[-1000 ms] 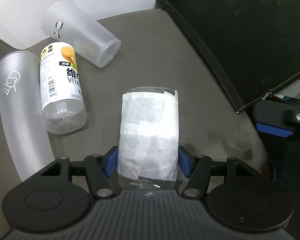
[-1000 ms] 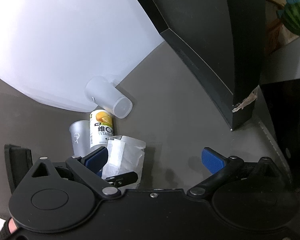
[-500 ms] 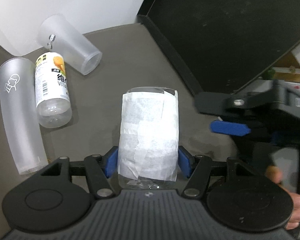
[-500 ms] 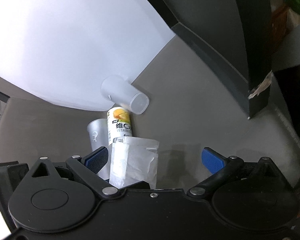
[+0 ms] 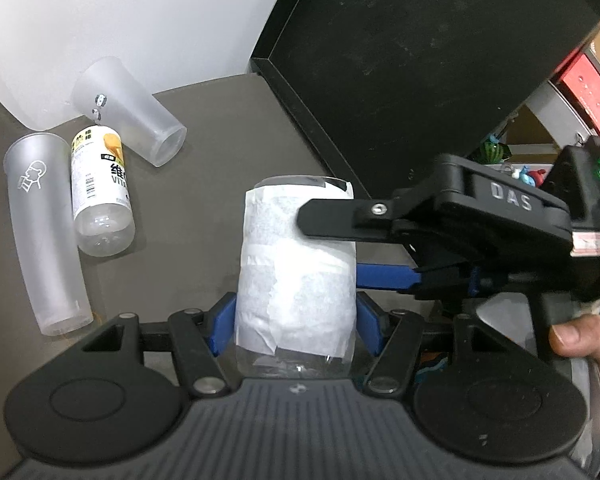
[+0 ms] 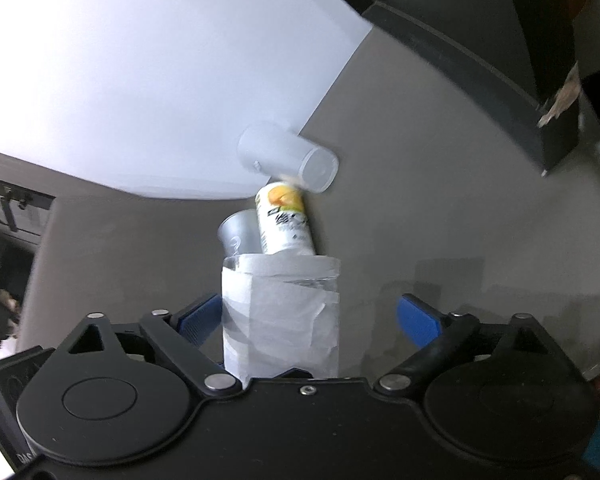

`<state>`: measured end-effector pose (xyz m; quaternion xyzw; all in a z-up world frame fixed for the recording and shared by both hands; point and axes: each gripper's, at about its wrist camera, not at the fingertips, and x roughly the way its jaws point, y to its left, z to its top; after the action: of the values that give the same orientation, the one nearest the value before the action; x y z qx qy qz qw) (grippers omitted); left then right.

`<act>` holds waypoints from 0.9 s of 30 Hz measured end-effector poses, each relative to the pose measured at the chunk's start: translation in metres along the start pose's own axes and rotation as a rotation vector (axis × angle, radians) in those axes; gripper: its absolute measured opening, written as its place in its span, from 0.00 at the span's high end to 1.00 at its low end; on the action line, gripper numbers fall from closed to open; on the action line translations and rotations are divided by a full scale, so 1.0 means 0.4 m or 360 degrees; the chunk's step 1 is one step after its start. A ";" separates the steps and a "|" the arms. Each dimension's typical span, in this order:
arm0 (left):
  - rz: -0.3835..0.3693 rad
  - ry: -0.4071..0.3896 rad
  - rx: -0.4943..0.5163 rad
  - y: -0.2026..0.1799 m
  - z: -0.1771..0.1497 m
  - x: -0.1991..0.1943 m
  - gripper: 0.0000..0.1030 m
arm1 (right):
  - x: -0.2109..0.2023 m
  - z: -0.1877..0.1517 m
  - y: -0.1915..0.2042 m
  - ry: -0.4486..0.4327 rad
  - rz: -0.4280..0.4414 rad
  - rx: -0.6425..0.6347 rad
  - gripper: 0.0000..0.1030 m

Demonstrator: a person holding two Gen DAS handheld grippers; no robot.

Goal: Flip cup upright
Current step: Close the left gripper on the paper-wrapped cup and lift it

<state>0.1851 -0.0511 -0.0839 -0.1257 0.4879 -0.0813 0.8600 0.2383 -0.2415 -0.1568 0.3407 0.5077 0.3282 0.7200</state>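
On the grey bench [image 5: 204, 200], toward its far left corner, lie two frosted plastic cups [image 5: 44, 232] [image 5: 128, 114] with one labelled clear bottle [image 5: 100, 196] between them. One paper-wrapped clear cup [image 5: 296, 280] is clamped in the left hand-held gripper [image 5: 296, 322]. The right hand-held gripper [image 6: 308, 316] straddles it, fingers spread apart.

White-papered clear cup [image 5: 296, 276], blue-padded tools [image 5: 296, 316]
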 end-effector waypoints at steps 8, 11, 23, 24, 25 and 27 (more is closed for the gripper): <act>0.0034 -0.0031 0.0042 -0.016 -0.031 -0.028 0.41 | 0.018 -0.022 -0.008 0.0128 0.0110 0.0069 0.35; 0.0038 -0.0036 0.0033 -0.015 -0.041 -0.037 0.41 | 0.019 -0.028 -0.002 0.0145 0.0117 0.0046 0.37; 0.0113 0.0013 0.0068 -0.027 -0.066 -0.064 0.38 | -0.024 -0.041 0.072 0.0025 -0.0027 -0.0273 0.39; 0.0114 0.0013 0.0058 -0.024 -0.068 -0.068 0.38 | -0.030 -0.042 0.079 0.0000 -0.0054 -0.0311 0.39; 0.0114 0.0012 0.0048 -0.023 -0.068 -0.070 0.38 | -0.035 -0.044 0.086 -0.0023 -0.0081 -0.0348 0.39; 0.0116 0.0003 0.0028 -0.015 -0.071 -0.079 0.38 | -0.040 -0.046 0.099 -0.0057 -0.0124 -0.0412 0.39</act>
<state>0.1442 -0.0525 -0.0701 -0.1002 0.4923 -0.0544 0.8629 0.2114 -0.2298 -0.1209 0.2308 0.4608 0.3567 0.7792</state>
